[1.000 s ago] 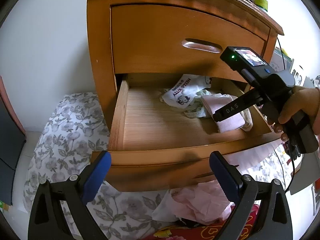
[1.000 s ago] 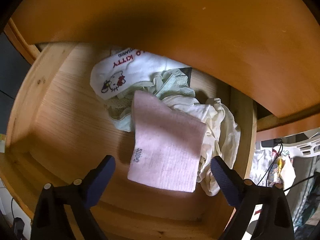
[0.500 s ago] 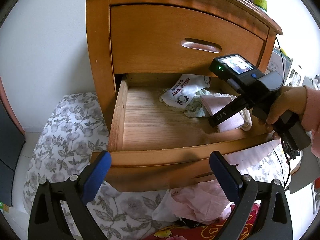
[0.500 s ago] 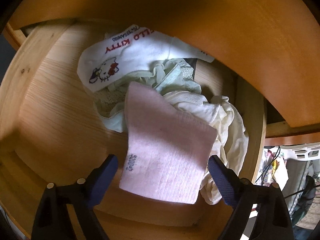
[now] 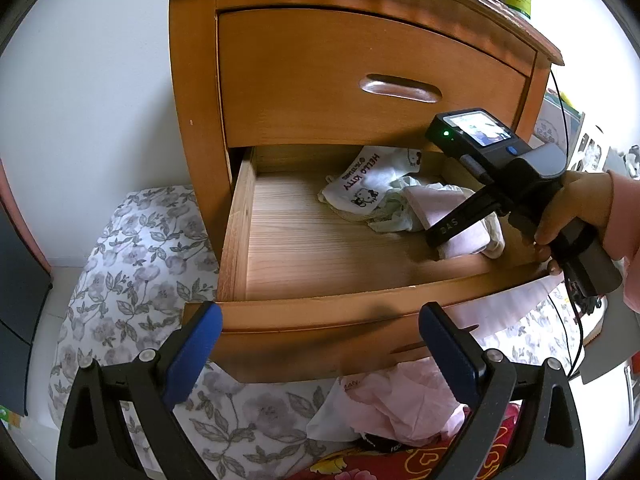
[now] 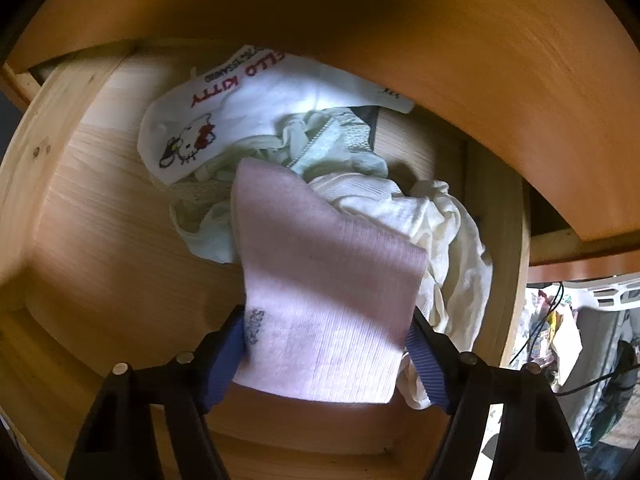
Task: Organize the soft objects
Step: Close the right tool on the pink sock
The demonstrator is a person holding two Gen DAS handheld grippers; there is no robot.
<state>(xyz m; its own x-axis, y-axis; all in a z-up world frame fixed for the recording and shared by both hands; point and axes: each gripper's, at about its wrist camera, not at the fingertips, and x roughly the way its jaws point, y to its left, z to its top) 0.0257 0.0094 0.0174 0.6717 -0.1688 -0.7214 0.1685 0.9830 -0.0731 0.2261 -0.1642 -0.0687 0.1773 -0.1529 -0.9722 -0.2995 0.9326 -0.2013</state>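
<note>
The right gripper [image 6: 324,344], jaws just narrowing, straddled the folded pink ribbed knit cloth [image 6: 320,280]; it should pinch squarely. The left gripper [image 5: 320,344] hung wide, empty.

The right gripper [image 6: 326,354] fingers [image 6: 224,364], just closing, flank the pink sock [image 6: 320,300].

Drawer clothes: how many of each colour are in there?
White Hello Kitty cloth: 1
Pink cloth: 1
Pale green cloth: 1
Cream cloth: 1
Total: 4 that I can tell apart in the open drawer
</note>
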